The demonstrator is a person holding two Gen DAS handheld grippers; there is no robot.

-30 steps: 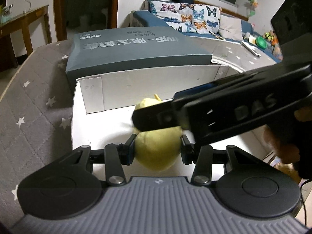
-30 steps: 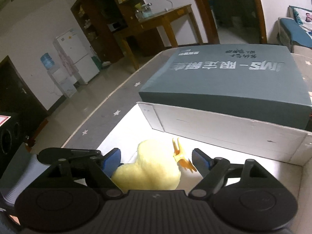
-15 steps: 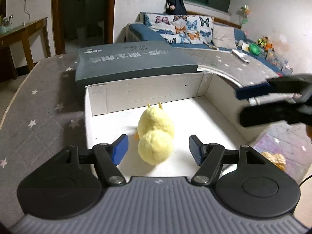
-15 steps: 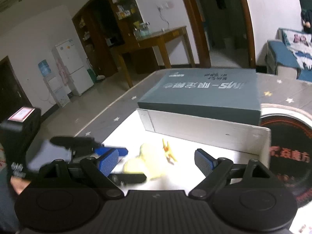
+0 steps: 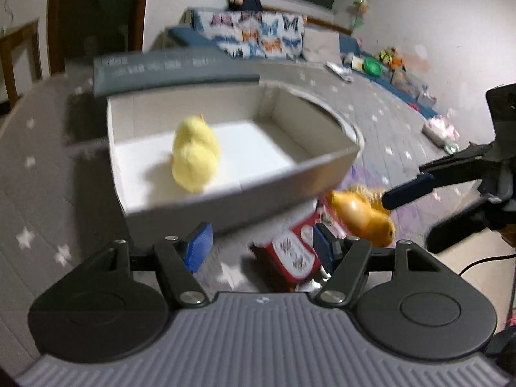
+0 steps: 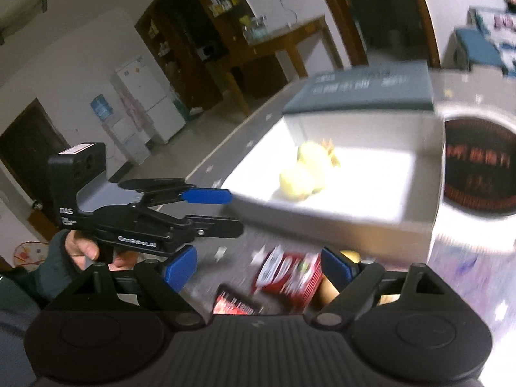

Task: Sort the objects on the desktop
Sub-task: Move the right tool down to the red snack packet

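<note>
A yellow plush chick (image 5: 195,156) lies inside the open white box (image 5: 245,190); it also shows in the right wrist view (image 6: 306,172). My left gripper (image 5: 262,246) is open and empty, in front of the box's near wall. A red packet (image 5: 292,253) lies on the table just past its fingers. An orange plush toy (image 5: 362,214) lies right of the box. My right gripper (image 6: 259,269) is open and empty above the red packets (image 6: 290,275). It also shows in the left wrist view (image 5: 419,213), at the right by the orange toy.
A dark grey box lid (image 5: 171,71) lies behind the white box. A round dark cooktop (image 6: 480,164) is set in the star-patterned table (image 5: 42,193) right of the box. A sofa (image 5: 258,37) and clutter stand beyond the table.
Both grippers let go of the yellow chick and drew back out of the white box. They now hover over the table in front of it. The chick stays in the box.
</note>
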